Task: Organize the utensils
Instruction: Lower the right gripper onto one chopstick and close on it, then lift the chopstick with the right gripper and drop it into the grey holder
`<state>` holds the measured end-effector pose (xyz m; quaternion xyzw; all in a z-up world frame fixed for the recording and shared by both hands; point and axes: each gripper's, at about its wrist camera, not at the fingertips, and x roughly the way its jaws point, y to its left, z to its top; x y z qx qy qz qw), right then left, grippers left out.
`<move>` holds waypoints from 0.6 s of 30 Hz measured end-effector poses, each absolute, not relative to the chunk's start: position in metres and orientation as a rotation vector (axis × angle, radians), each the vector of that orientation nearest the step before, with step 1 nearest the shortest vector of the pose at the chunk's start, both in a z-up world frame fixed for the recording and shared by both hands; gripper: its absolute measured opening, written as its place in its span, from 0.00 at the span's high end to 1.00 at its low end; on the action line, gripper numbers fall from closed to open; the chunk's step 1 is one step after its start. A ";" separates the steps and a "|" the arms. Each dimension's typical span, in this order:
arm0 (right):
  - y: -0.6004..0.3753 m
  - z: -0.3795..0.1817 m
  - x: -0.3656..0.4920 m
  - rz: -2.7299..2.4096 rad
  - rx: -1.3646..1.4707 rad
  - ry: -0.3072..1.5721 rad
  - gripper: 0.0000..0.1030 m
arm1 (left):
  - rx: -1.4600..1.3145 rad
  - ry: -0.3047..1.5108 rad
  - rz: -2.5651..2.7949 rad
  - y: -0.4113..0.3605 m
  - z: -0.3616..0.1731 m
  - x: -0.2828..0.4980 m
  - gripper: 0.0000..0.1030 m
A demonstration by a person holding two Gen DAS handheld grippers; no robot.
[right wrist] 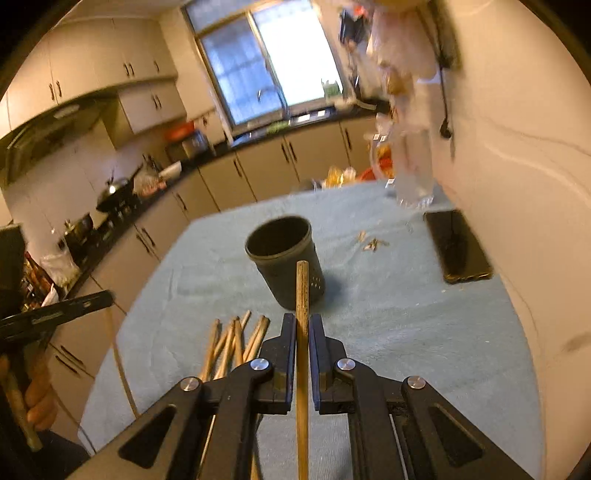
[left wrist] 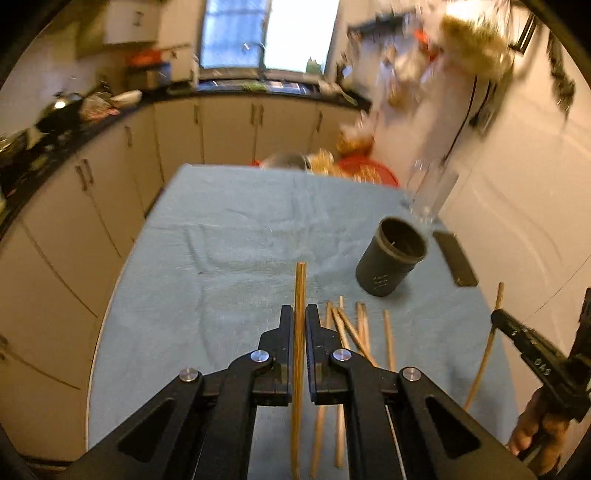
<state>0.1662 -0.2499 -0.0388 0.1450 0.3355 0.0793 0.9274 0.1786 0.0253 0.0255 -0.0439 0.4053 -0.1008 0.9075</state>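
Nearest in the left wrist view, the left gripper [left wrist: 300, 314] is clamped on a single chopstick [left wrist: 298, 332], a long, slim stick of pale brown wood with a visible grain and a squared, blunt tip that pokes out past the black fingers and points up the picture. It runs straight down between the jaws and off the bottom of the frame, lifted clear of the cloth.

In the right wrist view the right gripper [right wrist: 303, 325] is likewise closed on a second chopstick [right wrist: 303, 295], the same tan wood, its rounded end standing in front of the cup. At the right edge of the left view, this gripper shows with its stick, held by a hand [left wrist: 535, 424].

Just beyond the left gripper's fingers, a loose pile of chopsticks [left wrist: 351, 332] lies on the blue-green tablecloth [left wrist: 221, 258], crossing one another at slight angles, all of like colour and thickness.

Further on stands a dark grey cup [left wrist: 391, 262], round, upright and open at the top, with a raised band below its rim and small holes low on its side. To its right a black phone [left wrist: 456, 258] lies flat near the wall, and behind it stands a clear glass [left wrist: 430, 195].

Past the table edge run cream cabinets [left wrist: 229, 129] under a dark counter, with a bright window [left wrist: 269, 33] above.
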 end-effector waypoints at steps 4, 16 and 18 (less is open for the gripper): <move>-0.248 -0.026 0.132 0.142 0.300 0.625 0.92 | -0.091 0.762 -0.152 0.027 0.026 0.141 0.94; -0.240 0.013 0.066 0.174 0.264 0.513 0.92 | -0.076 0.687 -0.137 0.021 0.035 0.091 0.94; -0.240 0.018 0.060 0.172 0.267 0.491 0.92 | -0.084 0.683 -0.138 0.022 0.039 0.089 0.94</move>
